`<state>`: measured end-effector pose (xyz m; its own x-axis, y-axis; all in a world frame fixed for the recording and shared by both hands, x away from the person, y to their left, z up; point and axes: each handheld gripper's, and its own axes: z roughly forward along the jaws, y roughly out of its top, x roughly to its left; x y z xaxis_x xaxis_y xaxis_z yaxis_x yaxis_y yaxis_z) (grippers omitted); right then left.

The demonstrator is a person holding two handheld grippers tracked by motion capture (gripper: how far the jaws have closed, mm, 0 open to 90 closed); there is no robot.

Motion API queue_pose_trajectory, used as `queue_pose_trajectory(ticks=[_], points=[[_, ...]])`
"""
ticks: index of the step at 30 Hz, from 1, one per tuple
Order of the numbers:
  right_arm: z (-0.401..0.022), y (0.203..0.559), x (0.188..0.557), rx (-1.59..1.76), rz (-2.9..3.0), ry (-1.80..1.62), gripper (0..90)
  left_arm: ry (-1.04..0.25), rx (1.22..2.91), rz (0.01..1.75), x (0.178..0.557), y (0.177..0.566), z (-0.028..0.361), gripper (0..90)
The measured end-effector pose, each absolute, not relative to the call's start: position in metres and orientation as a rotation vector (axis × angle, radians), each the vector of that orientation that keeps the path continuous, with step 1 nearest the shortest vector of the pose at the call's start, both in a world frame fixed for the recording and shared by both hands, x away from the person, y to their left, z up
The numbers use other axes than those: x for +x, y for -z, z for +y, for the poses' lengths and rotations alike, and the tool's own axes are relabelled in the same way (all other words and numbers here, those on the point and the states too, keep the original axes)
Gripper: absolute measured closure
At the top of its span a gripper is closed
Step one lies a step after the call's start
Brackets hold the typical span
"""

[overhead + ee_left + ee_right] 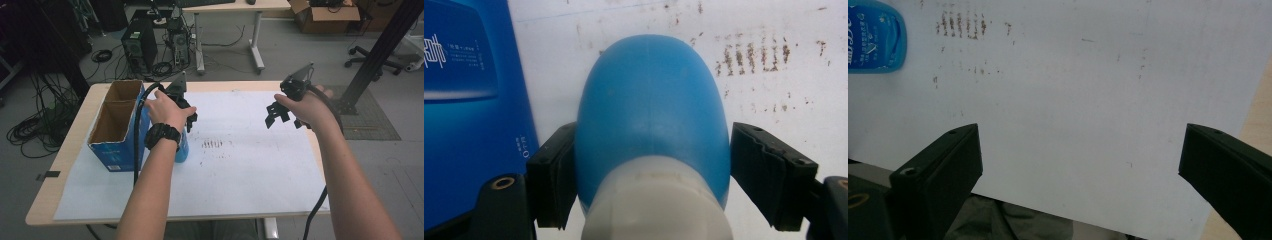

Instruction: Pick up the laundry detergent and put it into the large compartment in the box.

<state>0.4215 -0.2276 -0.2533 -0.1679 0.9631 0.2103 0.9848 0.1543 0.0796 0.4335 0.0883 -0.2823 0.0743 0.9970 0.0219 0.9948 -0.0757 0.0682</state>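
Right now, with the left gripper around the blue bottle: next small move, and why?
Probably close the left gripper the last bit. The blue bottle sits between its jaws; one pad touches, the other stands just clear. The right gripper hangs open over the white sheet.

My bench in a lab or office workroom

Computer towers, coiled cables, a desk and office chair surround me.

Smooth matt plastic bottle, cardboard box
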Motion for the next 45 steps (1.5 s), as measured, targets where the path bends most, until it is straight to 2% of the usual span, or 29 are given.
queue_pose_trajectory(ticks=[30, 45], points=[[-0.2274, 0.2572, 0.4223, -1.947, -2.3, 0.297, 3.8, -0.117, 2.278, 2.135, 0.4349, 0.2815, 0.0906, 36.7], [-0.226, 0.2539, 0.4221, -1.949, -2.303, 0.298, 3.8, -0.118, 2.285, 2.127, 0.435, 0.2809, 0.0909, 37.0]])
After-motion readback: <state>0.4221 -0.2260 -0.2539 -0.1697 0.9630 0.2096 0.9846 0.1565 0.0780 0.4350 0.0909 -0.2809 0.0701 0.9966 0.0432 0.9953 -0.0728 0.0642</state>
